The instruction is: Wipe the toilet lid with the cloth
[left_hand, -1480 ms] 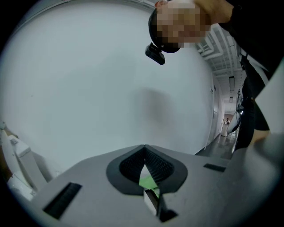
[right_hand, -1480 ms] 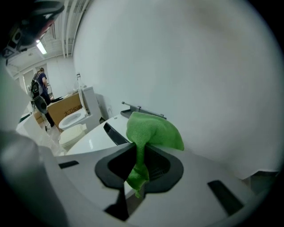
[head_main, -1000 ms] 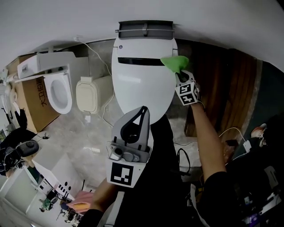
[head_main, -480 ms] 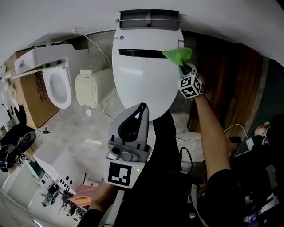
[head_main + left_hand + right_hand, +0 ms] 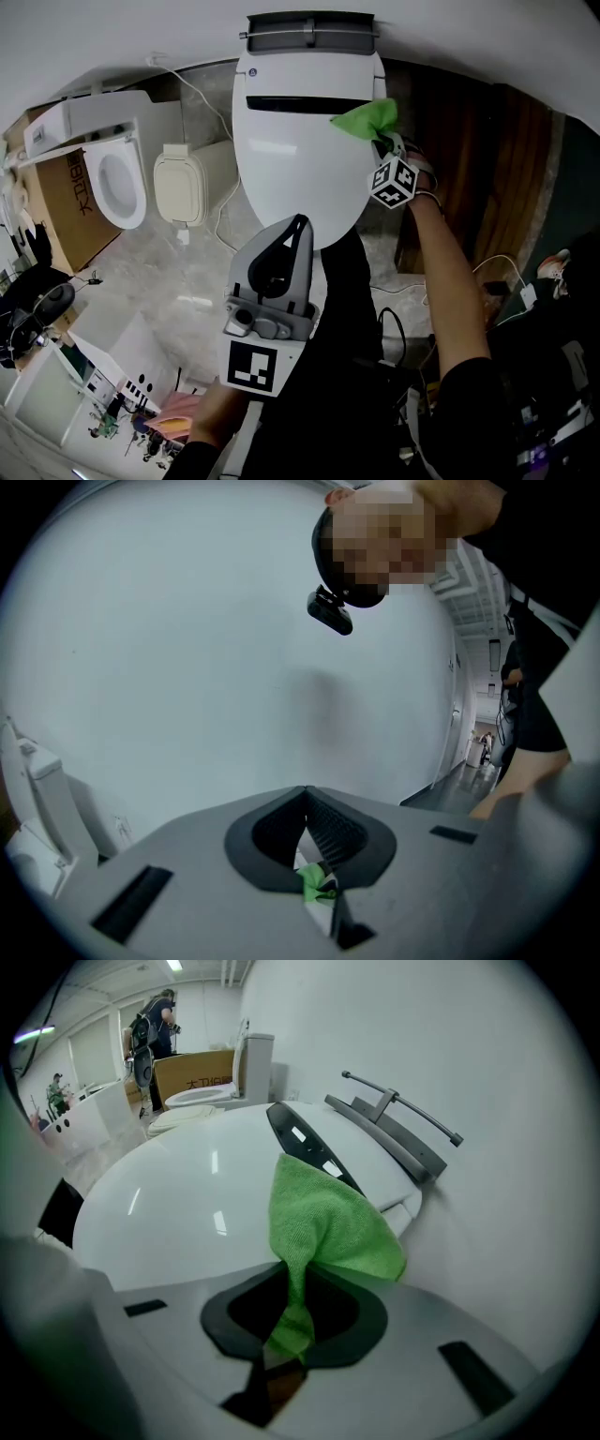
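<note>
- The right gripper is clamped on the green cloth. In the right gripper view a pinched tail runs down between the jaws and the rest fans out in front of them.
- Compared to a second ago, the cloth sits a bit further back and slightly more inboard on the toilet lid. It's now at the rear right corner, right by the end of the dark slot. The marker cube has shifted the same way — a small nudge, not a real sweep.
- The loose end lies on or just over the white surface. I can't tell how hard it's pressing.
- The left gripper hasn't really budged. It's held up at the near side of the toilet, jaws closed with nothing in them, and its camera mostly sees the wall. The speck of green in its view is just the cloth showing past the jaws.
- My read: the wiping is only nibbling at the back right corner. Most of the lid's broad top looks untouched, so the next stroke probably has to drag across or toward the front.
</note>
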Available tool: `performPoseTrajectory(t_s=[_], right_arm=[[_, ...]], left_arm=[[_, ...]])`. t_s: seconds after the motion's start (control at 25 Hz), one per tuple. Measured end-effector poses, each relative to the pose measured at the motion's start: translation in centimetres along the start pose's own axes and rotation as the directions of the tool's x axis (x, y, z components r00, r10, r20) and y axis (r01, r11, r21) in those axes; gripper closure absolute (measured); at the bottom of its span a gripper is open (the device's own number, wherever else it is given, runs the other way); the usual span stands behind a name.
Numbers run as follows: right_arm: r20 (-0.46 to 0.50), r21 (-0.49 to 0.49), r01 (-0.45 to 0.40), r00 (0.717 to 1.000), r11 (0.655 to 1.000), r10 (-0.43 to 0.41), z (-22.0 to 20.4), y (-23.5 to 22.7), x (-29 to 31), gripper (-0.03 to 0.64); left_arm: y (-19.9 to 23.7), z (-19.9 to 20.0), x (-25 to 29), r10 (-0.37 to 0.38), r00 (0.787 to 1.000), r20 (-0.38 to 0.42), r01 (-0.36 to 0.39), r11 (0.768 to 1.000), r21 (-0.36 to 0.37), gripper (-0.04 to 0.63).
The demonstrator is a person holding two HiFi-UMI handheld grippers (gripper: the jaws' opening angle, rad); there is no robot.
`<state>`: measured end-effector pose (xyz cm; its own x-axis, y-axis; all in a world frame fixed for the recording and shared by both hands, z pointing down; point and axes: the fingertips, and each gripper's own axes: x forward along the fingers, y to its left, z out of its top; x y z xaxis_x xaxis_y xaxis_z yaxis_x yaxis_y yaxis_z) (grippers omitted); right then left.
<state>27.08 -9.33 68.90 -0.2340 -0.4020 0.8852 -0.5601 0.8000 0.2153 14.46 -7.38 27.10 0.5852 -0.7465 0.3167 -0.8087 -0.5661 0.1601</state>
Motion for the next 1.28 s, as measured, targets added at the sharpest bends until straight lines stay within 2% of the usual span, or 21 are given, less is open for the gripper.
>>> performPoseTrajectory(t_s=[0.24, 1.0, 1.28], right_arm=[[-0.047, -0.045, -0.027, 0.999, 0.999, 0.024, -0.4, 3.0, -0.2, 0.552], [-0.123, 0.048, -0.024, 0.992, 0.999, 0.03, -2.5, 14.6, -2.1, 0.552], [-0.132, 0.134, -0.003, 0.991, 0.991, 0.02, -3.0, 19.6, -2.9, 0.552]], left_arm=[[0.2, -0.8, -1.7, 0.002, 1.0, 0.001, -0.002, 1.0, -0.013, 0.595], [2.4, -2.5, -9.7, -0.054, 0.998, 0.037, 0.054, 0.999, -0.007, 0.595], [2.8, -3.8, -12.4, -0.103, 0.994, 0.034, 0.103, 0.995, 0.003, 0.595]])
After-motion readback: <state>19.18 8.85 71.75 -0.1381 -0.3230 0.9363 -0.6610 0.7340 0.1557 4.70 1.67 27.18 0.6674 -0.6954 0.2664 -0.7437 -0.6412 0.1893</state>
